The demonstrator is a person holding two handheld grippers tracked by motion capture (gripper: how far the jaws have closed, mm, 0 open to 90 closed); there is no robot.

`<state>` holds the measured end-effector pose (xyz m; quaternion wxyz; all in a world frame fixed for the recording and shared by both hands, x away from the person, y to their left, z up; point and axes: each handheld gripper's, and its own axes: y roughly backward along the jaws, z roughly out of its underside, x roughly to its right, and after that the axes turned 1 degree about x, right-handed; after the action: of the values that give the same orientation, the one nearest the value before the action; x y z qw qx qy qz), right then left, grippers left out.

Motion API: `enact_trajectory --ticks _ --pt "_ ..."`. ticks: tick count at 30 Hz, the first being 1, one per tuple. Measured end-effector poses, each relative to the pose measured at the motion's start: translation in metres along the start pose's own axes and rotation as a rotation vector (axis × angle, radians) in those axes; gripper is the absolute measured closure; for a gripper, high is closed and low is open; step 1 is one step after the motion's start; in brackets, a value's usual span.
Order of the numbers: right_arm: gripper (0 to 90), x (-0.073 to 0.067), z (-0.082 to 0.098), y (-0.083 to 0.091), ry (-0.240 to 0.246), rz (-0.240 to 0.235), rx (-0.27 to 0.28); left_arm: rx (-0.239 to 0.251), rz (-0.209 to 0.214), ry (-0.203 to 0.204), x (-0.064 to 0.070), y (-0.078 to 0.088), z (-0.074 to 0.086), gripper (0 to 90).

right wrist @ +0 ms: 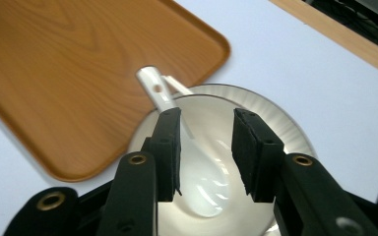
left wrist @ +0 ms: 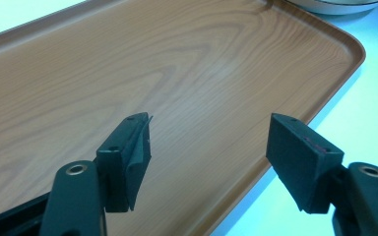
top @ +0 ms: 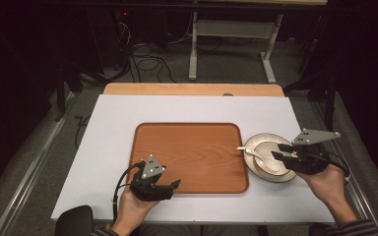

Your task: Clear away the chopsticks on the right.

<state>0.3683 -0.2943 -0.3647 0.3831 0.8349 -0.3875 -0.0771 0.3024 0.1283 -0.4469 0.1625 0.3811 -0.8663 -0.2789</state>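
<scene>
High view, right gripper (top: 281, 151) over spoon (top: 256, 153), bowl (top: 266, 141)

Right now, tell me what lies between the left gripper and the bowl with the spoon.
In the high view, the wooden tray, with nothing on it, spans the stretch from the left gripper to the bowl holding the spoon.

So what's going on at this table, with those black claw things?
A person holds a two-jaw gripper in each hand. The right gripper hangs over a white bowl that sits on a plate just right of the wooden tray, its jaws partly apart above the white spoon lying in the bowl, gripping nothing. The left gripper waits wide open over the tray's near edge.
</scene>
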Motion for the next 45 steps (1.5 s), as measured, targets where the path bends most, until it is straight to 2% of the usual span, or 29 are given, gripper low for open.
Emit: enact_trajectory --ticks 2,3,4,5,6,7,9,10,19,22,27,33,34,39,45 --pt "66.0 0.004 -0.001 0.000 -0.001 -0.001 -0.003 0.001 0.001 0.001 0.000 0.000 0.000 33.6" --pt "66.6 0.016 -0.004 -0.001 -0.017 -0.006 -0.020 -0.002 0.001 0.003 0.000 -0.001 0.000 33.5" --pt "66.6 0.016 -0.004 -0.001 -0.017 -0.006 -0.020 -0.003 0.000 0.002 -0.001 -0.001 0.000 33.5" --pt "66.9 0.025 -0.006 -0.002 -0.021 0.002 -0.027 -0.003 -0.001 0.002 -0.001 -0.001 0.000 33.5" --pt "66.9 0.025 -0.006 -0.002 -0.021 0.002 -0.027 -0.003 -0.001 0.002 -0.001 -0.001 0.000 33.5" --pt "67.3 0.034 -0.008 -0.004 -0.036 0.011 -0.035 -0.003 0.000 0.001 -0.001 -0.001 0.000 33.6" --pt "67.5 0.038 -0.008 -0.005 -0.038 0.015 -0.035 -0.003 0.000 0.002 -0.001 -0.001 0.000 33.6" --pt "68.2 0.045 -0.010 -0.008 -0.061 0.003 -0.040 -0.001 0.000 0.001 0.000 -0.001 0.000 33.5" --pt "71.4 0.066 -0.011 -0.027 -0.065 0.005 -0.119 -0.004 -0.005 0.003 -0.001 0.000 0.000 33.6" --pt "72.3 0.077 -0.010 -0.034 -0.073 0.020 -0.173 0.001 -0.011 0.010 -0.002 0.002 0.002 33.5" --pt "72.7 0.088 -0.007 -0.044 -0.091 0.022 -0.221 0.002 -0.016 0.014 -0.002 0.002 0.001 33.6" --pt "74.0 0.095 0.001 -0.053 -0.101 0.009 -0.269 -0.009 -0.016 0.015 -0.001 -0.002 0.001 33.6" --pt "74.1 0.098 0.005 -0.057 -0.101 0.013 -0.297 -0.010 -0.017 0.015 -0.002 -0.002 0.001 33.6" --pt "74.0 0.102 0.011 -0.063 -0.110 0.019 -0.341 -0.009 -0.019 0.017 -0.002 -0.001 0.002 33.6" --pt "72.2 0.104 0.012 -0.067 -0.104 0.024 -0.379 -0.011 -0.018 0.018 -0.002 -0.002 0.001 33.6"
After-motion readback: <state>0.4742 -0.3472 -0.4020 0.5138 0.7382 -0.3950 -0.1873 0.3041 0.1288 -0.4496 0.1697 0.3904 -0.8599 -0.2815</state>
